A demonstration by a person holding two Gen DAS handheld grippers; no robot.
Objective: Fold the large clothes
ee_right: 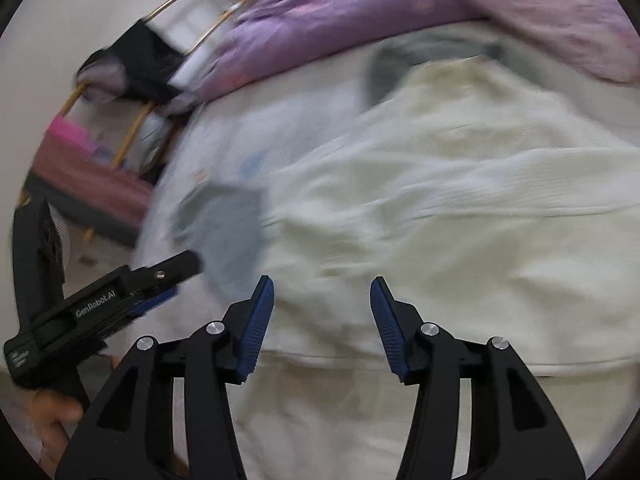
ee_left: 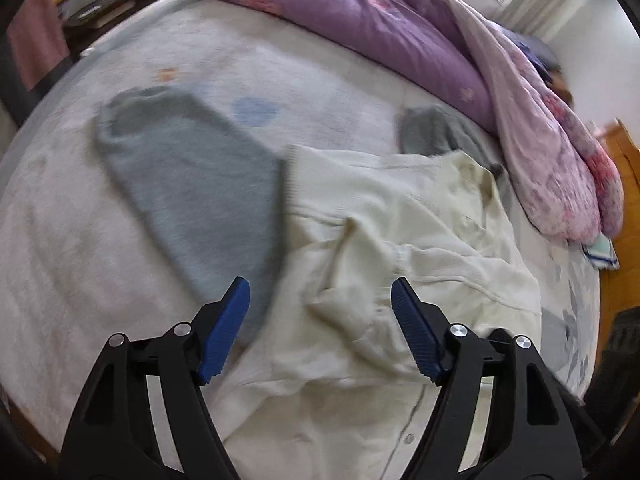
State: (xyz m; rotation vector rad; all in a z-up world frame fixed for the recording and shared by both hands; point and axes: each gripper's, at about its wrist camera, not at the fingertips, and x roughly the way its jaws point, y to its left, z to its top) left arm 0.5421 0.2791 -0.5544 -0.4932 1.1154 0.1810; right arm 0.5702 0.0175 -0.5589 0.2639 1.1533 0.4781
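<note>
The left gripper (ee_left: 320, 328) and right gripper (ee_right: 322, 328) both hang spread wide, holding nothing, above the cream garment (ee_left: 400, 248), which lies crumpled mid-bed (ee_left: 80, 240). The grey garment (ee_left: 192, 184) beside it stretches lengthwise toward the bed's far edge.

white lettering "genrobot.ai" is showing on the side of the black plastic left gripper (ee_right: 160, 280) — a smaller label nearer its handle is staying too blurred to read.
</note>
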